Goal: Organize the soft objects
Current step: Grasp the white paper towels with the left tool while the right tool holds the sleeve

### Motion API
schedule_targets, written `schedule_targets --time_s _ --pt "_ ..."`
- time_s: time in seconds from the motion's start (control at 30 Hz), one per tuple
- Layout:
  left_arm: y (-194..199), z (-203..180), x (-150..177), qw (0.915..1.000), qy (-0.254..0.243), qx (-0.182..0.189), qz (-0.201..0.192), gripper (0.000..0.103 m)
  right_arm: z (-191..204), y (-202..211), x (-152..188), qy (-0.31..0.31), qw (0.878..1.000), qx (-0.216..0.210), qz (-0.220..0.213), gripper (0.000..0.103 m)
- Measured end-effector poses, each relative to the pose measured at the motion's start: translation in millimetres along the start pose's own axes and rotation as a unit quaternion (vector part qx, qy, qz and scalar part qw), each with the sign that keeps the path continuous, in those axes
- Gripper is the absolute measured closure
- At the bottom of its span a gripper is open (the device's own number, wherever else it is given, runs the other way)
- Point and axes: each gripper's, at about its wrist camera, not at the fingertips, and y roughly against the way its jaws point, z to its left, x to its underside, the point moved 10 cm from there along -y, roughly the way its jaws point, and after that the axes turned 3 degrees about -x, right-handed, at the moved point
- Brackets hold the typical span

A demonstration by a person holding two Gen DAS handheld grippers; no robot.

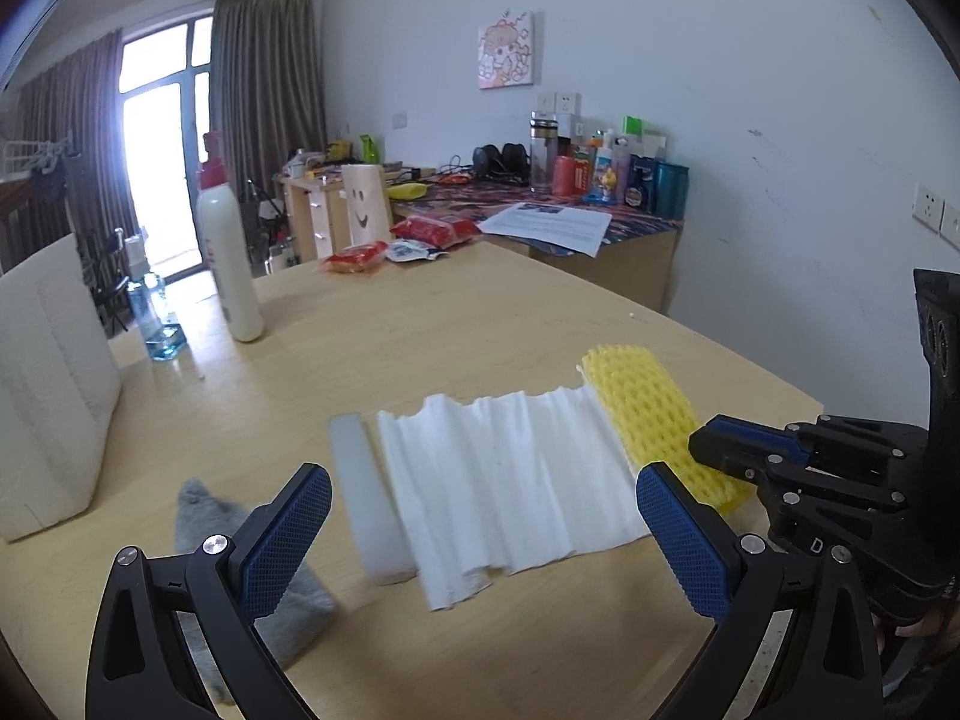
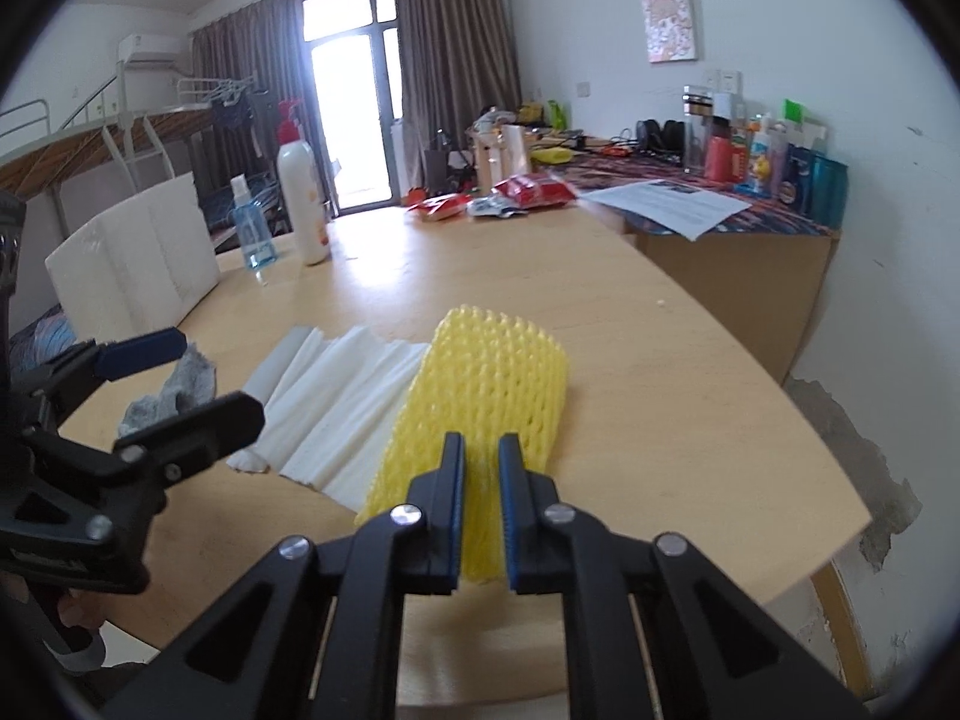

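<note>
Right gripper (image 2: 481, 468): jaws nearly together, clamped on the near end of the yellow foam net (image 2: 492, 378), lower centre of the right wrist frame.
Left gripper (image 1: 480, 516): jaws wide apart, holding nothing, bottom of the left wrist frame, above the white corrugated sheet (image 1: 510, 474).
Foam net: lay on the wooden table (image 2: 660, 360), its left edge overlapping the sheet; looked very light, springy, easily crushed; best pinched at an end.
Grey cloth (image 1: 204, 510): lower left, limp; likely gathered by a fold.
White foam strip (image 1: 366, 498): touched the sheet's left edge; looked light, soft.
</note>
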Motion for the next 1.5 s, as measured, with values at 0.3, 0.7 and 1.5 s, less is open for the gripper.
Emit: schedule_targets --time_s 0.3,0.7,1.5 --pt "-23.6 -9.2 5.2 0.9993 -0.001 -0.009 0.035 0.002 -22.3 -4.5 10.7 -0.017 1.000 0.018 0.012 0.089" --pt "-53.2 -8.9 21.7 0.9930 0.021 -0.008 0.116 0.017 -28.2 -0.4 14.0 -0.018 0.999 0.024 0.009 0.068" --pt "-57.1 -12.2 25.1 0.9921 0.001 -0.029 0.122 0.046 -26.3 12.7 4.1 -0.019 0.999 0.033 -0.005 0.043"
